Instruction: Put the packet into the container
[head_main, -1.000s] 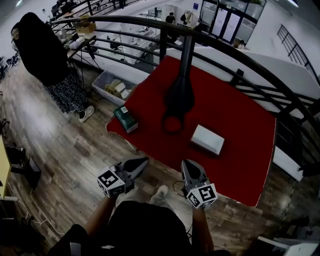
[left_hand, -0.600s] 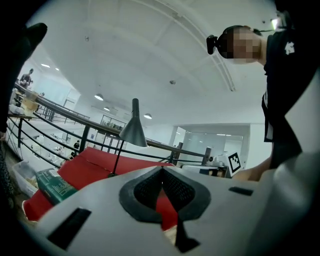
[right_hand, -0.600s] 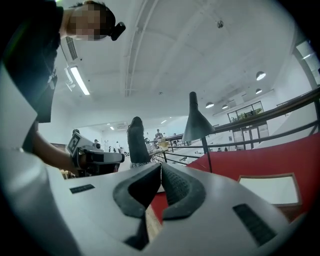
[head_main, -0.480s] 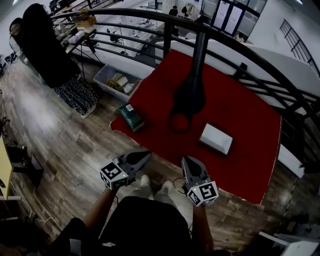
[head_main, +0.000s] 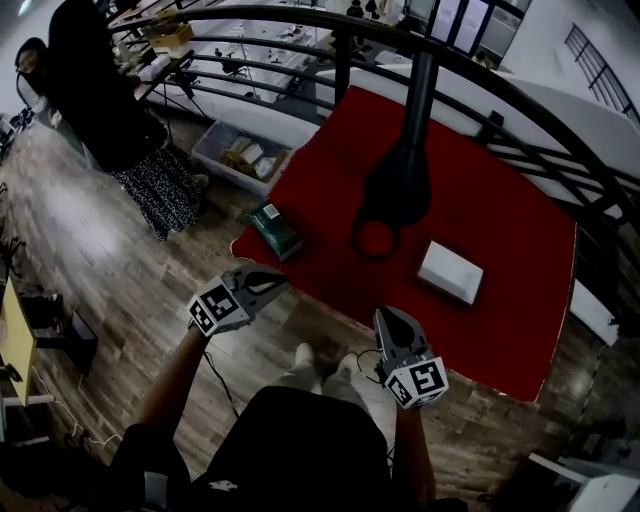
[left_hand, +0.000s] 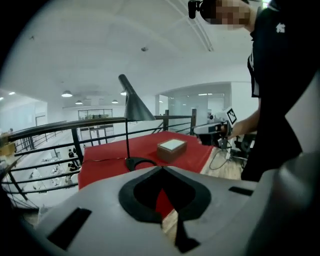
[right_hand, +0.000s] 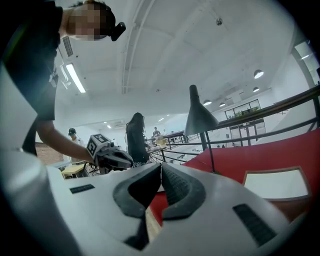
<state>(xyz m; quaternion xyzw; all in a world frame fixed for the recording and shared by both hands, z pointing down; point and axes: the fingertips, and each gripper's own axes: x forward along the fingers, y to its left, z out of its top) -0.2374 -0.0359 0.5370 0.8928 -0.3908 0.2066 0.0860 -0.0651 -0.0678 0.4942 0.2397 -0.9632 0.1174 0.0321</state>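
Dark green rectangular packet (head_main: 272, 229) lies flat at the near-left corner of the red-covered table (head_main: 500, 200), close to the edge. White shallow rectangular container (head_main: 450, 271) sits well apart to the right, past the black desk lamp (head_main: 397, 190). Left gripper (head_main: 280, 278) hangs near the packet, jaws closed, empty; right gripper (head_main: 386, 316) likewise. Risks, as judged: a closed-jaw approach nudges the packet onto the wooden floor (head_main: 120, 300); the carry clips the lamp base.
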